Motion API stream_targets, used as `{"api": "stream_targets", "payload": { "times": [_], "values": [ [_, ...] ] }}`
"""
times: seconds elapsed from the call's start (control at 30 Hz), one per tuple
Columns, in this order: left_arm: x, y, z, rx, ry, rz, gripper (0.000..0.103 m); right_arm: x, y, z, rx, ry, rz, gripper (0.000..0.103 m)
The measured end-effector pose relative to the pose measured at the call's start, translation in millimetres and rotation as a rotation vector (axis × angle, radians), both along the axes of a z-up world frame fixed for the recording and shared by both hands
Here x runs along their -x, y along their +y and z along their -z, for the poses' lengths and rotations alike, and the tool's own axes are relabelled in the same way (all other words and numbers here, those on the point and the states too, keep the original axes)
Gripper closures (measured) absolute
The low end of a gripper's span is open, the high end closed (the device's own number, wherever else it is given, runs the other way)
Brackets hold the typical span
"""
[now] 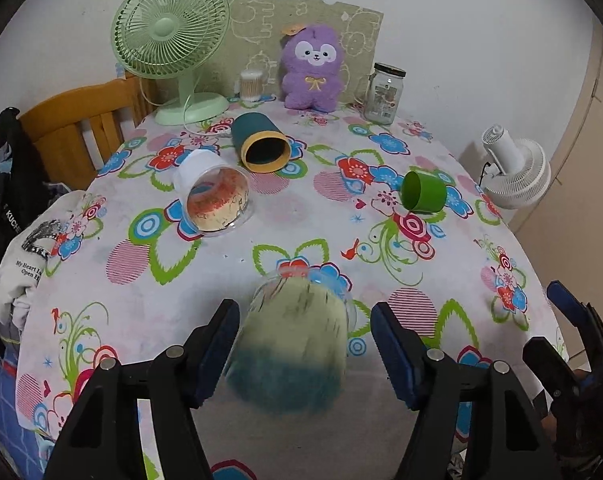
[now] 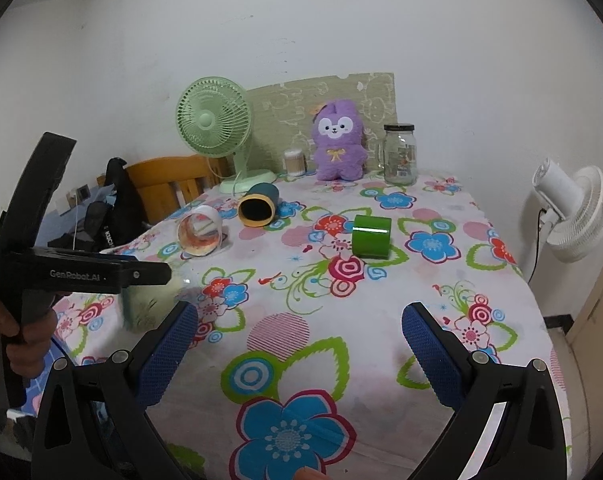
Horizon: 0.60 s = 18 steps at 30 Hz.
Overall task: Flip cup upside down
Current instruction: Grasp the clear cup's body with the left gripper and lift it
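Note:
A pale green and teal cup [image 1: 293,344], motion-blurred, is between the fingers of my left gripper [image 1: 301,344] near the table's front edge. The jaws stand wide, with gaps to the cup on both sides. The cup also shows blurred in the right wrist view [image 2: 145,304], under the left gripper body. My right gripper [image 2: 299,344] is open and empty above the tablecloth. Three more cups lie on their sides: a clear cup with orange print [image 1: 215,200] [image 2: 199,234], a teal cup with yellow rim [image 1: 261,144] [image 2: 257,206], and a green cup [image 1: 423,192] [image 2: 371,236].
The table [image 1: 301,236] has a floral cloth. At the back stand a green fan [image 1: 169,44], a purple plush [image 1: 313,68], a glass jar [image 1: 385,94] and a cotton swab box [image 1: 251,84]. A wooden chair [image 1: 73,132] is left, a white fan [image 1: 517,168] right.

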<state>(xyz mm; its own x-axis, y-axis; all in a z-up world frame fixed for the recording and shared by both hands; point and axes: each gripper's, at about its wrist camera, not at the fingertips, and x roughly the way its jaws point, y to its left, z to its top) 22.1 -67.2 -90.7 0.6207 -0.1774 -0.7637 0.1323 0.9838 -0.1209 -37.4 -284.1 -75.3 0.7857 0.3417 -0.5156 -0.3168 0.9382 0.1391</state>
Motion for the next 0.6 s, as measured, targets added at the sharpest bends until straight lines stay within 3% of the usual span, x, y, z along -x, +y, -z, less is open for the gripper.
{"api": "stream_targets", "payload": {
  "times": [0.07, 0.2, 0.27, 0.37, 0.6],
  "values": [
    [3, -1, 3, -0.001, -0.002, 0.012, 0.031, 2, 1, -1, 0.013, -0.007, 0.000, 0.000],
    [15, -2, 11, -0.003, -0.017, 0.059, 0.012, 4, 1, 0, 0.019, -0.001, 0.009, 0.000],
    [26, 1, 16, -0.021, -0.043, 0.081, 0.008, 4, 0, 1, 0.022, 0.001, 0.013, 0.000],
    [40, 10, 27, -0.059, -0.069, 0.078, 0.007, 3, 0, 5, 0.023, 0.014, 0.017, 0.000],
    [52, 30, 44, -0.058, -0.099, 0.059, 0.007, 2, 15, 7, 0.050, 0.020, -0.010, 0.000]
  ]
}}
